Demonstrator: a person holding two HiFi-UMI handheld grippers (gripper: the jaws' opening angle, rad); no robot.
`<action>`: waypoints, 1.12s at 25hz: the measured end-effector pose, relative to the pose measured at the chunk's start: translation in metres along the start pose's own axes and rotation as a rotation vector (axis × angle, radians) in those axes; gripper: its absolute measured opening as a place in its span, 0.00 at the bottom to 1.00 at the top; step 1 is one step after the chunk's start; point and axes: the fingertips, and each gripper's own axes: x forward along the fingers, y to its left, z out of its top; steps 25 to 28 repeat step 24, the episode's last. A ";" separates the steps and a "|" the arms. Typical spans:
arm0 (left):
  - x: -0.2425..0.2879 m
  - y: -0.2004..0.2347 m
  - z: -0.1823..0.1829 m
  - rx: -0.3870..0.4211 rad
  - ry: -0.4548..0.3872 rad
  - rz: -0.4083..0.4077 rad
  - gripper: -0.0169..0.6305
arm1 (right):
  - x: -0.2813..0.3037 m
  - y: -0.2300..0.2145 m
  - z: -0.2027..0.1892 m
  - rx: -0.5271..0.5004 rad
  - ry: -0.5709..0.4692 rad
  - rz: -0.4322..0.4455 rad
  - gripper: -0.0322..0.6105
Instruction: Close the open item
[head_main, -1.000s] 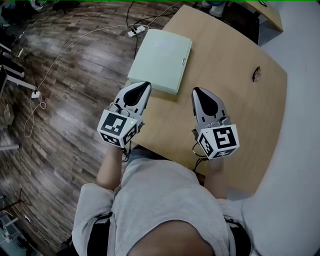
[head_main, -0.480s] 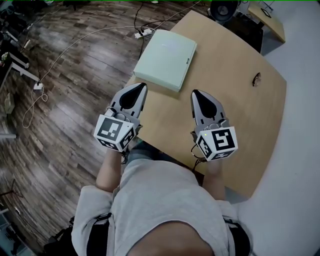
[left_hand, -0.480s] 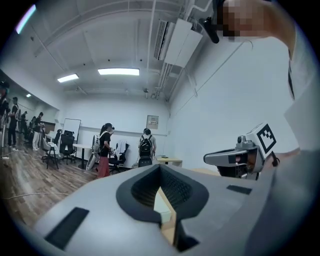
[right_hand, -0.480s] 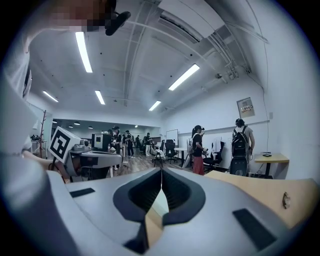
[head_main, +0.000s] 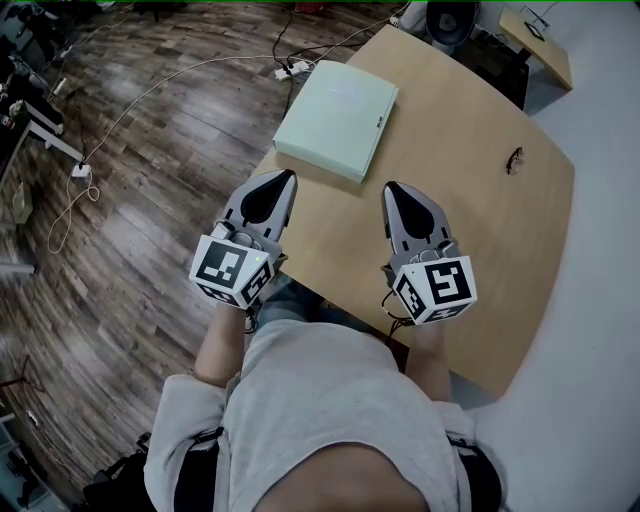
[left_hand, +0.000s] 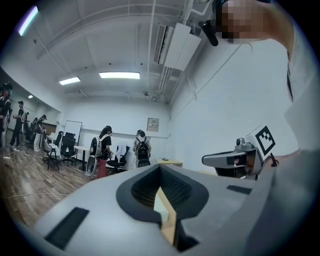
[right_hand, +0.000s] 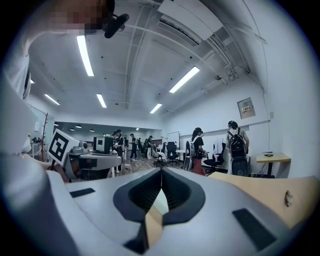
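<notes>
Pale-green case (head_main: 338, 118) lies just ahead of left claw (head_main: 286, 178).

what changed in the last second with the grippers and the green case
The left gripper and the right gripper both drew back a little from the pale green case, toward the person. The left gripper's tip overlapped the case's near edge before and now shows just short of it. Nothing was taken hold of or let go. The case stays closed on the table, and both grippers stay shut and empty.
</notes>
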 end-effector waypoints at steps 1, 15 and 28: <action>0.000 -0.001 0.000 0.003 -0.001 0.001 0.05 | -0.001 -0.001 0.001 -0.001 -0.003 -0.002 0.07; -0.002 0.002 0.006 0.006 -0.020 0.022 0.05 | -0.004 0.000 0.001 -0.007 0.001 -0.004 0.07; 0.005 -0.001 0.008 0.007 -0.020 0.017 0.05 | -0.005 -0.008 0.001 0.006 0.001 -0.013 0.07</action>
